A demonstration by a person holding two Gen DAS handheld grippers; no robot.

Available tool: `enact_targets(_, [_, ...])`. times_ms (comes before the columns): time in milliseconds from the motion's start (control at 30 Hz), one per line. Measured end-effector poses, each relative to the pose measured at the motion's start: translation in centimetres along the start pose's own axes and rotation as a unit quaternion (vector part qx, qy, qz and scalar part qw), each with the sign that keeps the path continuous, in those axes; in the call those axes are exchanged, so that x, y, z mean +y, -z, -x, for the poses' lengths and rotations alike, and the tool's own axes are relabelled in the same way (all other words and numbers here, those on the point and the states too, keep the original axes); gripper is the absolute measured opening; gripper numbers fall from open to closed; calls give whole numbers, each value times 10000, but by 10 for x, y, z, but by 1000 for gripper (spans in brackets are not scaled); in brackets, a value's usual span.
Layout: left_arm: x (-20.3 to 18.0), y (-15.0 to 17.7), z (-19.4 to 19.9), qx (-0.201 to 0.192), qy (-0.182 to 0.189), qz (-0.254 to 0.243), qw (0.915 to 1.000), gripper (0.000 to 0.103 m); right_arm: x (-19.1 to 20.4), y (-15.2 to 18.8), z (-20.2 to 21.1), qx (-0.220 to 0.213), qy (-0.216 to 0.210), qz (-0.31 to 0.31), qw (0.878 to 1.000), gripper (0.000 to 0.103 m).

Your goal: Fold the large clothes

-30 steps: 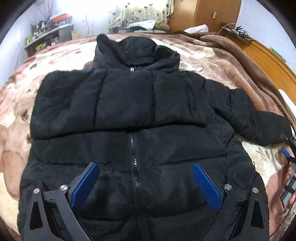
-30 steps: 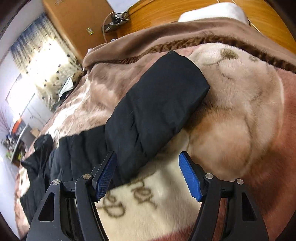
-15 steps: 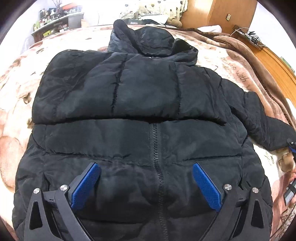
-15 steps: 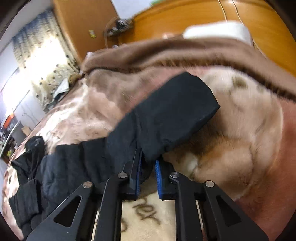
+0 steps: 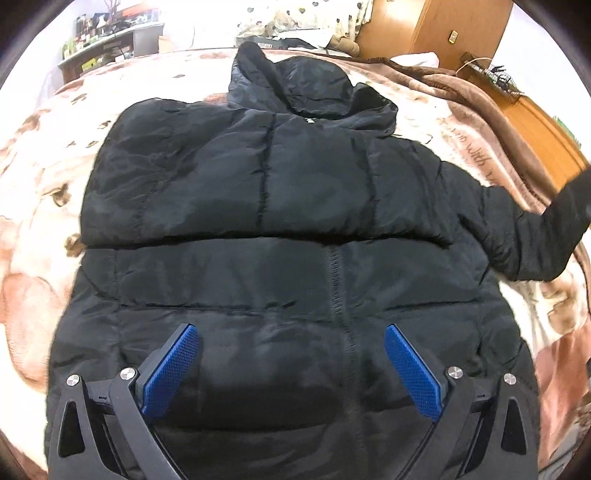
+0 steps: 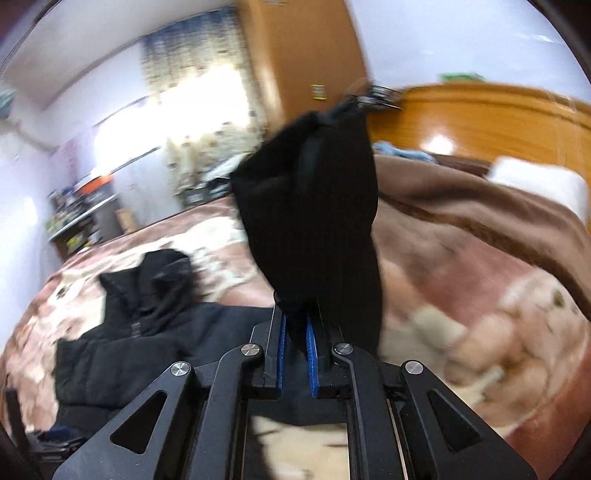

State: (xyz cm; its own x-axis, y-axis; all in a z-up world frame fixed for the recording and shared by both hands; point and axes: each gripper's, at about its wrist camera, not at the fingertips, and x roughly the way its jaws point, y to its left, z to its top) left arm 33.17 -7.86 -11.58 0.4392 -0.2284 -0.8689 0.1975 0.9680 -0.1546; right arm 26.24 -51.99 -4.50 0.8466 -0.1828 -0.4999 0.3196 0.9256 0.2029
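A black puffer jacket (image 5: 280,229) lies front-up and zipped on the bed, hood (image 5: 299,85) at the far end. My left gripper (image 5: 291,365) hovers open over the jacket's lower front, with nothing between its blue pads. The jacket's right sleeve (image 5: 535,236) rises off the blanket toward the right edge. In the right wrist view my right gripper (image 6: 295,343) is shut on that sleeve (image 6: 314,206), which stands up in front of the camera. The jacket's body (image 6: 140,332) lies lower left in that view.
A pink and brown plush blanket (image 5: 48,155) covers the bed. A wooden headboard (image 6: 480,118) and a white pillow (image 6: 539,181) stand on the right. A wooden wardrobe (image 5: 443,29) and a cluttered shelf (image 5: 107,37) lie beyond the bed's far end.
My right gripper closed on the sleeve's cuff and lifted it off the blanket, rolling as it rose. My left gripper drifted sideways over the jacket's lower front and stayed open.
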Motion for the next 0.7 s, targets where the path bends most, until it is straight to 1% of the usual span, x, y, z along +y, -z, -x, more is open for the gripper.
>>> enact_targets(100, [9, 3, 8, -103, -255, -102, 9996, 102, 40, 2, -6, 79, -338, 335, 9988, 10])
enact_targets(167, [16, 4, 12, -166, -345, -88, 9992, 102, 65, 6, -12, 121, -423, 570, 9974, 10])
enact_targets(233, [27, 5, 16, -186, -243, 16, 9995, 102, 88, 11, -19, 202, -578, 747, 9953, 10])
enact_targets(333, [45, 6, 20, -171, -259, 167, 9994, 102, 116, 23, -29, 360, -808, 871, 9923, 10])
enact_targets(467, [62, 8, 25, -160, -154, 336, 9992, 102, 154, 43, -45, 620, -1072, 1042, 9868, 10])
enact_targets(533, [68, 6, 29, -235, 58, 548, 9982, 102, 164, 53, -53, 785, -1156, 1081, 9843, 10])
enact_targets(567, [73, 5, 31, -258, 239, 686, 9970, 102, 170, 60, -60, 903, -1230, 1086, 9823, 10])
enact_targets(600, [73, 3, 31, -275, 306, 723, 9965, 102, 175, 65, -63, 986, -1273, 1089, 9809, 10])
enact_targets(700, [74, 1, 32, -272, 249, 642, 9973, 102, 189, 82, -76, 1297, -1418, 1132, 9748, 10])
